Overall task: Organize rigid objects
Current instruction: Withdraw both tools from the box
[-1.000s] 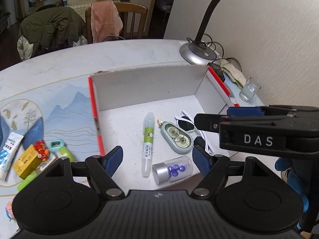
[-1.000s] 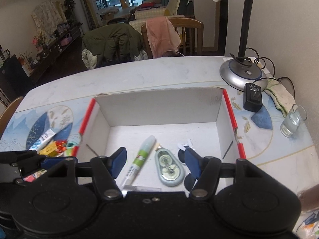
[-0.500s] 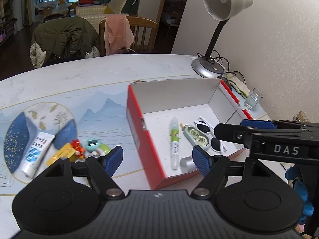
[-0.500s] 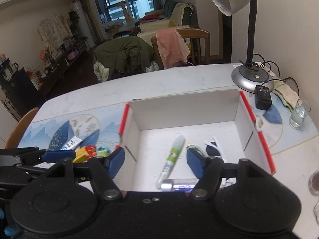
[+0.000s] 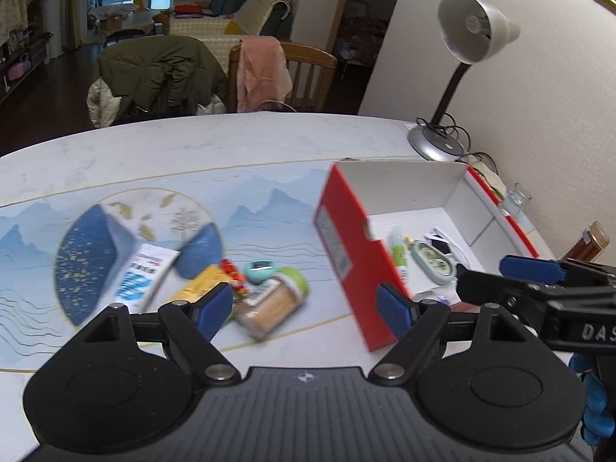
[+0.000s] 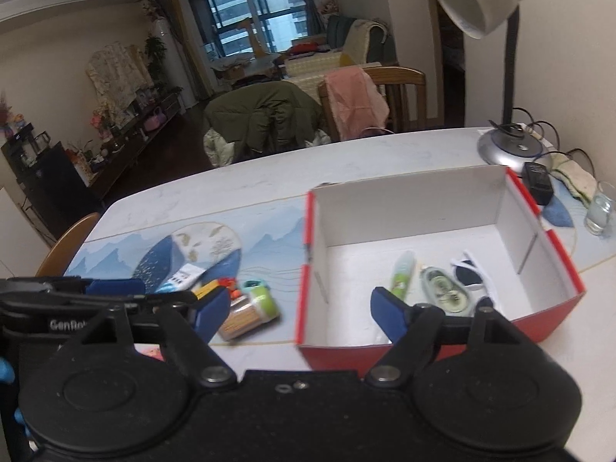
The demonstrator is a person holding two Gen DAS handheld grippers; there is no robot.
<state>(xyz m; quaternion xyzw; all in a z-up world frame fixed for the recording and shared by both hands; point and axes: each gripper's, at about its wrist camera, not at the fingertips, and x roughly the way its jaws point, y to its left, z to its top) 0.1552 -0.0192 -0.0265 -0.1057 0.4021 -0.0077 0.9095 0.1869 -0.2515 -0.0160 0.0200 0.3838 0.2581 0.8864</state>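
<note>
A red box (image 5: 348,246) with a white inside (image 6: 423,208) stands on the table. In it lie a green-white pen (image 6: 402,275), a pale green tape dispenser (image 6: 444,292) and white sunglasses (image 6: 469,273). Left of the box lie a toothpick jar (image 5: 271,304), a white-blue tube (image 5: 140,277), a yellow box (image 5: 196,288), red pins (image 5: 231,271) and a teal item (image 5: 260,269). My left gripper (image 5: 304,308) is open and empty, raised over the jar and the box's near corner. My right gripper (image 6: 298,310) is open and empty, raised before the box.
A desk lamp (image 6: 508,142) stands at the back right beside a black adapter (image 6: 537,183) and a glass (image 6: 600,208). A brown jar (image 5: 591,238) stands right of the box. Chairs with jackets (image 5: 161,73) stand behind the table. The wall is close on the right.
Both grippers have pulled back and up from over the box, the left one also swinging left. The loose items left of the box have come into view. Both stay open.
</note>
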